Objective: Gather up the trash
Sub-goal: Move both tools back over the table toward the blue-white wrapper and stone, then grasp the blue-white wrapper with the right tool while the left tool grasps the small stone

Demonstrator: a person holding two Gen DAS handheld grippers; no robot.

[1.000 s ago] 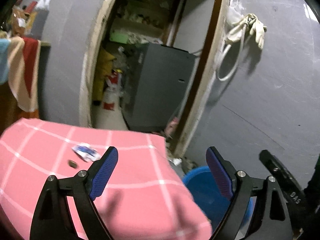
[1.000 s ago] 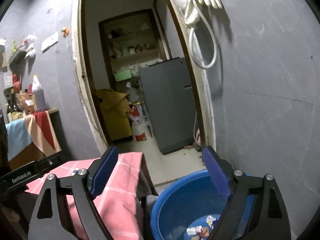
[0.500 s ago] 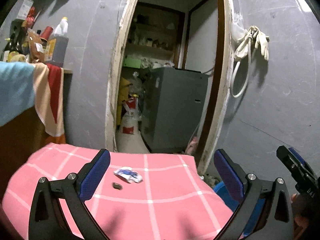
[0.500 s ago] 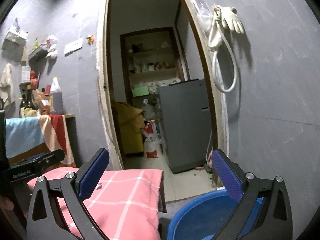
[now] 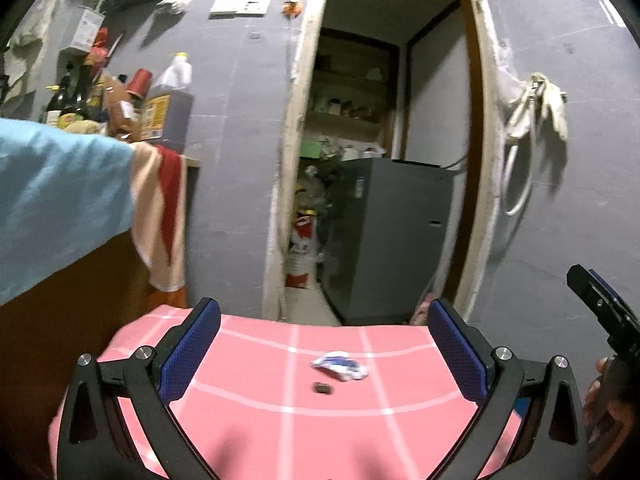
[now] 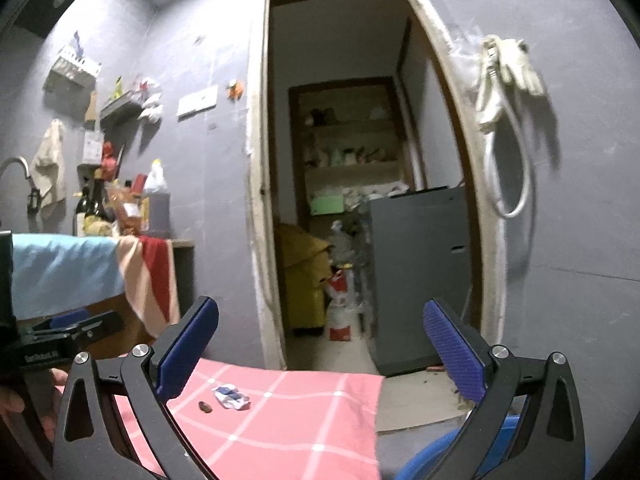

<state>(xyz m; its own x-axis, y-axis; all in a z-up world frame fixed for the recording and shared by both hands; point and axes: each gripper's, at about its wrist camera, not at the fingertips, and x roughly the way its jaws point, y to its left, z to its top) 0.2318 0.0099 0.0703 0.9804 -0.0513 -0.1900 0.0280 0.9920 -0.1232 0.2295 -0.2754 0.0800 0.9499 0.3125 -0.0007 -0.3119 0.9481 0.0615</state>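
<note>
A crumpled white and blue wrapper point(image 5: 339, 365) lies on the pink checked cloth point(image 5: 260, 432), with a small brown scrap point(image 5: 323, 388) just in front of it. My left gripper point(image 5: 324, 344) is open and empty, held above the cloth with the wrapper between and beyond its pads. The wrapper point(image 6: 231, 395) and scrap point(image 6: 205, 407) also show in the right wrist view. My right gripper point(image 6: 320, 344) is open and empty, to the right of the cloth point(image 6: 288, 420). The blue basin's rim point(image 6: 432, 452) shows at the bottom right there.
A counter draped with a blue and striped cloth point(image 5: 80, 184) holds bottles point(image 5: 168, 108) at the left. An open doorway point(image 5: 380, 160) ahead shows a grey appliance point(image 5: 396, 236). Gloves and a hose point(image 5: 536, 120) hang on the right wall.
Both grippers have lifted and swung left. The basin has dropped out of the left view and nearly out of the right. The wrapper now sits between the left pads.
</note>
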